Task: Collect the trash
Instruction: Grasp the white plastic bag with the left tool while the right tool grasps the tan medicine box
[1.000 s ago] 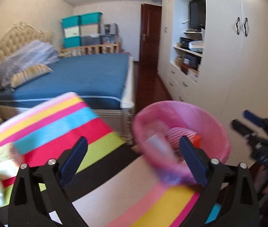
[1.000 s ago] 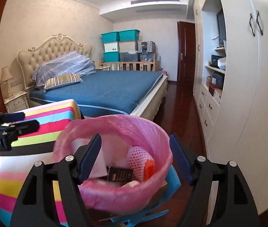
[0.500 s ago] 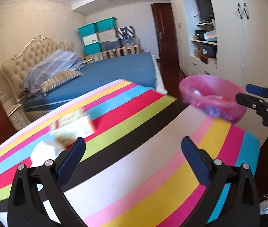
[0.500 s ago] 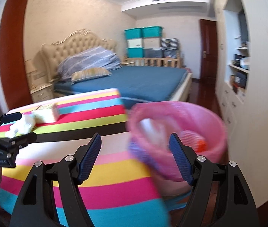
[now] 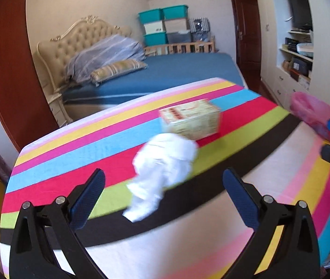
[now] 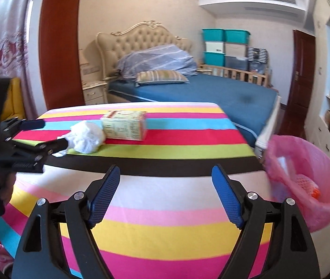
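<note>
On the striped tablecloth (image 6: 165, 186) two pieces of trash are seen lying close together: a crumpled white tissue (image 5: 165, 169) and, touching it or just beside it on the far side, a small cardboard box (image 5: 191, 119). Both are placed on the red and green stripes, toward the far half of the cloth. Beyond that far edge a bed with a blue cover (image 6: 211, 90) is visible.

The left gripper (image 5: 163, 200) is held wide open above the cloth, and nothing is gripped by it. In the left wrist view the tissue is framed between the blue fingers (image 5: 87, 200) but is not touched by them. In the right wrist view one fingertip of this gripper is seen just at the near side of the tissue; whether contact is made cannot be told.

The right gripper (image 6: 165, 196) is positioned over the near stripes of the cloth, well apart from the tissue and the box. Its jaws are opening, and nothing is found between them.

Off the right edge of the cloth, a bin lined with a pink bag (image 6: 304, 181) is seen, with a few discarded items already inside.
</note>
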Available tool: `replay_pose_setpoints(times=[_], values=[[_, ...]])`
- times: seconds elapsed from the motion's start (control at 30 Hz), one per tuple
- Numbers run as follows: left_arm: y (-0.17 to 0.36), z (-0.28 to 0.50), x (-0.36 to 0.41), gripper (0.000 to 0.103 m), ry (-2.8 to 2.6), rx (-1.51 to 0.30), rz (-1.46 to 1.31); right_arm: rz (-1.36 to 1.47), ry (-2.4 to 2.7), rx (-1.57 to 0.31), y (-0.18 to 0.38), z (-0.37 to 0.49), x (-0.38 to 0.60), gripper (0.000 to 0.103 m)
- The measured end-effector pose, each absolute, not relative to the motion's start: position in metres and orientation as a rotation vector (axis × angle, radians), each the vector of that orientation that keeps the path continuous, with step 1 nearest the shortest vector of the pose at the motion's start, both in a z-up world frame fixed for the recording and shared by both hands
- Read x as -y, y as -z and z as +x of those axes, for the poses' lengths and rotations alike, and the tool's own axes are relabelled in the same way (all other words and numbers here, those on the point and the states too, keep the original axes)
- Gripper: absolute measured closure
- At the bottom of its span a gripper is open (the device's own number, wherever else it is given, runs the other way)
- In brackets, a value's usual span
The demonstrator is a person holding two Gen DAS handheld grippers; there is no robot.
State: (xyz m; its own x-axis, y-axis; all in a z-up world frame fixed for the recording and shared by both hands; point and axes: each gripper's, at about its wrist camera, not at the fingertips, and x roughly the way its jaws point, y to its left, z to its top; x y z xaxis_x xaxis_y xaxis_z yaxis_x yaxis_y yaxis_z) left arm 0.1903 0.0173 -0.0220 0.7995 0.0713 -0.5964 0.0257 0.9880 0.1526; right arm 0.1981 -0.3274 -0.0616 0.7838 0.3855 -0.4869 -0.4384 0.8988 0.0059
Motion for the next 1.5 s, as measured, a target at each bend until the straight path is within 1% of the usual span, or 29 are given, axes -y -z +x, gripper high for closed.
replay_pose_setpoints(times=[0.37, 0.4, 0.43, 0.47, 0.5, 0.53, 0.73, 0.83, 0.97, 1.1, 1.2, 1.5], values=[[0.051, 0.261, -0.036, 0.005, 0.032, -0.809, 0.155, -0.121, -0.443, -0.557, 0.063, 0.230, 0.300, 0.026], [0.053, 0.264, -0.037, 0.013, 0.045, -0.817, 0.147, -0.126, -0.443, -0.561, 0.063, 0.232, 0.299, 0.026], [0.054, 0.264, -0.038, 0.046, 0.071, -0.825, 0.131, -0.135, -0.443, -0.570, 0.064, 0.237, 0.294, 0.026], [0.057, 0.265, -0.040, 0.059, 0.092, -0.835, 0.109, -0.143, -0.443, -0.575, 0.065, 0.240, 0.291, 0.026], [0.055, 0.261, -0.043, 0.061, 0.093, -0.824, 0.088, -0.152, -0.445, -0.579, 0.066, 0.242, 0.288, 0.026], [0.053, 0.256, -0.046, 0.065, 0.096, -0.805, 0.066, -0.166, -0.449, -0.583, 0.066, 0.246, 0.284, 0.026], [0.036, 0.218, -0.073, 0.067, -0.077, -0.669, 0.053, -0.289, -0.490, -0.619, 0.074, 0.278, 0.256, 0.025], [0.031, 0.211, -0.093, 0.066, -0.146, -0.622, 0.019, -0.327, -0.518, -0.662, 0.080, 0.299, 0.241, 0.024], [0.026, 0.210, -0.104, 0.065, -0.183, -0.585, -0.015, -0.416, -0.579, -0.663, 0.086, 0.318, 0.222, 0.022], [0.025, 0.208, -0.115, 0.063, -0.176, -0.563, -0.056, -0.453, -0.663, -0.653, 0.086, 0.339, 0.214, 0.019], [0.024, 0.203, -0.116, 0.061, -0.162, -0.548, -0.083, -0.456, -0.777, -0.654, 0.082, 0.357, 0.208, 0.019], [0.032, 0.200, -0.116, 0.060, -0.104, -0.562, -0.100, -0.495, -0.939, -0.674, 0.085, 0.397, 0.181, 0.019]])
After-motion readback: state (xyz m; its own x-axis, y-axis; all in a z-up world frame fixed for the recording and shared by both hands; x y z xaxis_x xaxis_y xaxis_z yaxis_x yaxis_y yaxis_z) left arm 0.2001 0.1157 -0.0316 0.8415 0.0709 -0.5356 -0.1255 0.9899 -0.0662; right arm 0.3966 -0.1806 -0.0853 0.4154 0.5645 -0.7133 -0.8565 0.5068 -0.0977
